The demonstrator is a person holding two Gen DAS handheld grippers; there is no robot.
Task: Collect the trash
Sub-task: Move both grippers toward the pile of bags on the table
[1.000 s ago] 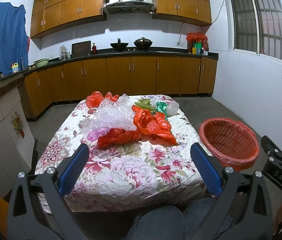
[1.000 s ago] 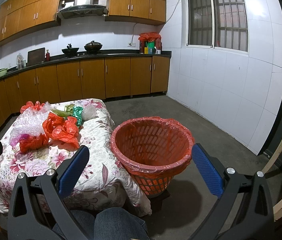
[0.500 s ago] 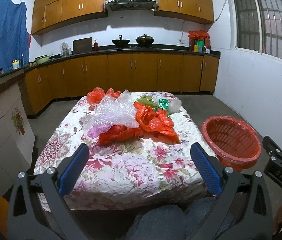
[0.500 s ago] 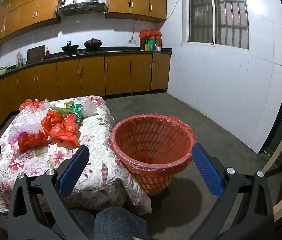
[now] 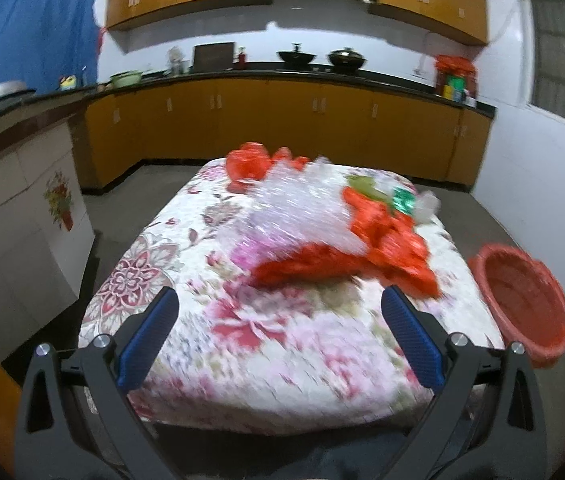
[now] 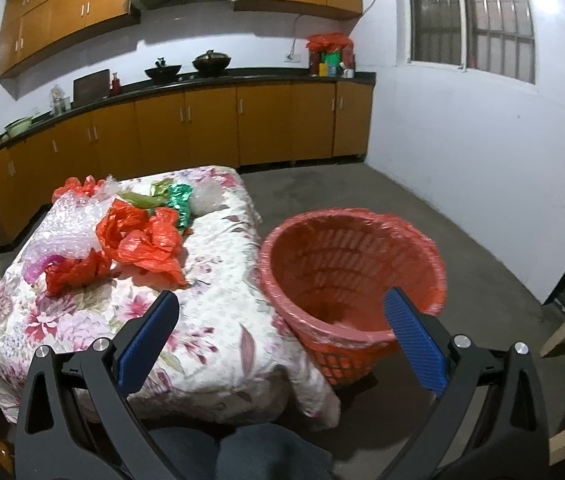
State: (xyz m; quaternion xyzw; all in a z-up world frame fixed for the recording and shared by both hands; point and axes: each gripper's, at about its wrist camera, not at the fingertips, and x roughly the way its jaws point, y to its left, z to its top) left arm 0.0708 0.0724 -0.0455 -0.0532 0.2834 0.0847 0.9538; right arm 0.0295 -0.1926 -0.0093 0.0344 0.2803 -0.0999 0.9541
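While the left gripper [image 5: 280, 312] hung over the near edge of the floral table [image 5: 282, 344], its jaws stood wide apart, holding nothing. The right gripper [image 6: 281, 320] gaped equally, empty, before the red basket [image 6: 352, 280] beside the table. Crumpled red bags [image 6: 142, 240] and bubble wrap [image 6: 68, 224] lay untouched farther back on the cloth.

The left gripper [image 5: 280, 334] has pushed forward over the near edge of the floral tablecloth [image 5: 242, 344]; the long red bag [image 5: 306, 266] now lies just ahead of its spread fingertips, closer than a moment ago, and its view is smeared with motion. The red basket [image 5: 522, 304] has slid out past its right finger. The right gripper [image 6: 282, 336] has swung left, so the basket [image 6: 346, 280] now sits between its fingers toward the right one, and more tablecloth shows ahead of its left finger.
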